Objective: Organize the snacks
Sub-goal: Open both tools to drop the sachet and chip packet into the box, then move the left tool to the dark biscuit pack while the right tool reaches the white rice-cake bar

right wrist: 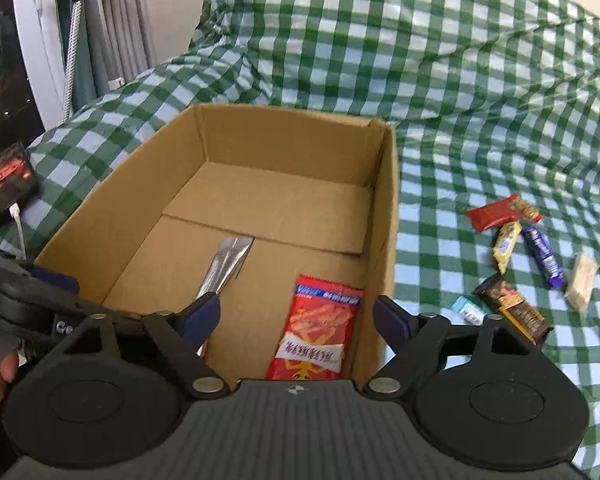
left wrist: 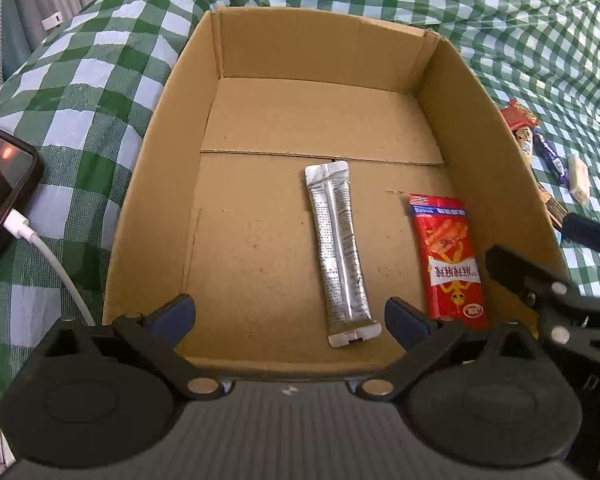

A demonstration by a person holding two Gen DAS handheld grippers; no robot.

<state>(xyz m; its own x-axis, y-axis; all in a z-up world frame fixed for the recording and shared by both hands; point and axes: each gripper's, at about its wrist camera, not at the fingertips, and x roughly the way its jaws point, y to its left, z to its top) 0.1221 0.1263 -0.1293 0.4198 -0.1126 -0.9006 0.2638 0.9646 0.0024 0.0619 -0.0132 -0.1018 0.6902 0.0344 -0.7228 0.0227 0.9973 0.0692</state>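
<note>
An open cardboard box (left wrist: 148, 200) stands on a green checked cloth. On its floor lie a silver stick packet (left wrist: 342, 252) and, to its right, a red snack packet (left wrist: 448, 256). My left gripper (left wrist: 290, 314) hangs open over the box's near edge, its fingers apart on either side of the silver packet's near end, not touching it. My right gripper (right wrist: 298, 314) is open above the red snack packet (right wrist: 320, 328), beside the box's right wall (right wrist: 388, 220), with nothing held. The silver packet (right wrist: 228, 264) lies partly behind its left finger.
Several loose snacks lie on the cloth right of the box: a red bar (right wrist: 496, 212), a yellow one (right wrist: 506, 246), a purple one (right wrist: 544, 256), a beige one (right wrist: 580, 284) and a dark brown pack (right wrist: 516, 308). A phone (left wrist: 0, 188) with a white cable (left wrist: 40, 248) lies left.
</note>
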